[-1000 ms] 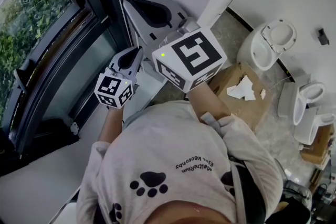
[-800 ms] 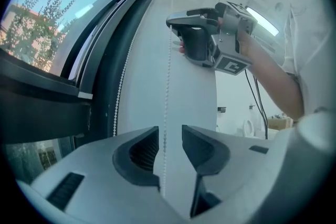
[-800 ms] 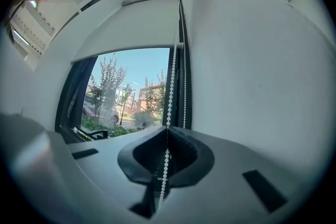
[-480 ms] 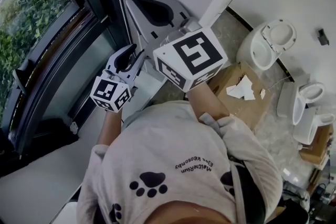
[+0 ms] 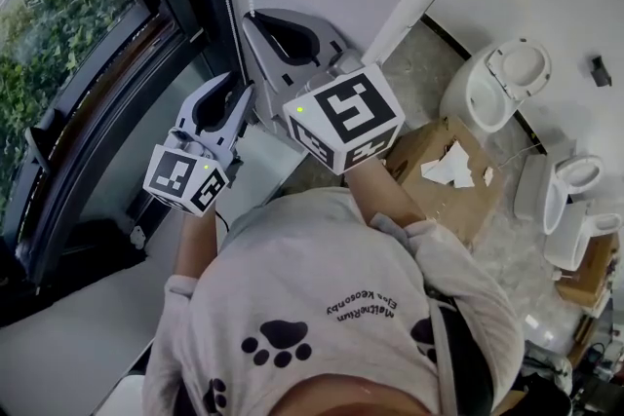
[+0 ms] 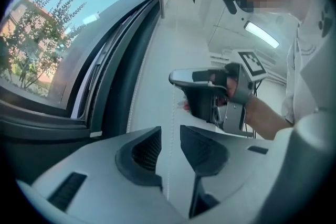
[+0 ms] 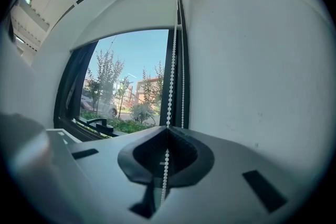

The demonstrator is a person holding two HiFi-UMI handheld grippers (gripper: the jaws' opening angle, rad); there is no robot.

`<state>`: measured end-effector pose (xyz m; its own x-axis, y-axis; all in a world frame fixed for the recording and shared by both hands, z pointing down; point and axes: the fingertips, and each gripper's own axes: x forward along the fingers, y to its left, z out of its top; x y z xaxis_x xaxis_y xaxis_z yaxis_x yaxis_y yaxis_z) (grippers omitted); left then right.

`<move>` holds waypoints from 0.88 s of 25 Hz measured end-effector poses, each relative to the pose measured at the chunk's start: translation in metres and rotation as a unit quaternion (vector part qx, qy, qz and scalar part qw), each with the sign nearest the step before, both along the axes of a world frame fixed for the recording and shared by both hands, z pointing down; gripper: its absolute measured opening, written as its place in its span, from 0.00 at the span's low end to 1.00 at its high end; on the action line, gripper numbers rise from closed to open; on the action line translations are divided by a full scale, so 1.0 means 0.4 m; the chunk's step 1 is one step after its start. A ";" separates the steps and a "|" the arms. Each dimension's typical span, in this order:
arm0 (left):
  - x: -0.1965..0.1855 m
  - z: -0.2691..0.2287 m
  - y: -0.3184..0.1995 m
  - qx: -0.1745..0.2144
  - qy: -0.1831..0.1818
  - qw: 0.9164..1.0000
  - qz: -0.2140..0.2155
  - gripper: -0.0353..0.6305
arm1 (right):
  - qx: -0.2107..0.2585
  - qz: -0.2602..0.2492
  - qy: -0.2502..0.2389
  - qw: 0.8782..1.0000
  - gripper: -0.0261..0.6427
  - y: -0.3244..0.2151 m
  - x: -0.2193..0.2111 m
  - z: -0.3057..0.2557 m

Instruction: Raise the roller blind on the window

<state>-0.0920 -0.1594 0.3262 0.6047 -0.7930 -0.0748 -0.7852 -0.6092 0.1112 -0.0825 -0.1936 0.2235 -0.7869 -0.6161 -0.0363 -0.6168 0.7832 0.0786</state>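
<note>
right gripper view: the right gripper is clamped tight on the white bead chain, which hangs at the right edge of the window. the roller blind seems to be the pale band above the glass (hard to be sure from this angle). the left gripper sits below the right one, its jaws closing around the chain with the pads not touching it.

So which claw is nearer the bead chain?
Right. The right claw grips the bead chain; the left claw is closing with it between its jaws, not touching.
</note>
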 end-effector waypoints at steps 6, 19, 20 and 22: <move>-0.026 -0.077 0.005 0.024 0.005 1.000 -0.008 0.22 | -0.015 0.005 0.005 1.000 0.05 -0.001 0.008 0.054; -0.001 -0.194 -0.001 0.060 -0.014 0.998 0.012 0.21 | -0.028 0.009 0.033 0.999 0.05 0.020 -0.013 0.216; 0.004 -0.202 -0.003 0.063 -0.017 0.998 0.014 0.21 | -0.024 0.009 0.033 0.999 0.05 0.021 -0.014 0.222; 0.013 -0.215 -0.007 0.067 -0.022 0.997 0.018 0.21 | -0.023 0.010 0.033 0.999 0.05 0.021 -0.014 0.236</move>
<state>-0.0868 -0.1623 0.2401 0.6374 -0.7554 -0.1522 -0.7649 -0.6441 -0.0069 -0.0880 -0.1852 0.3180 -0.7747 -0.6308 0.0438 -0.6263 0.7750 0.0845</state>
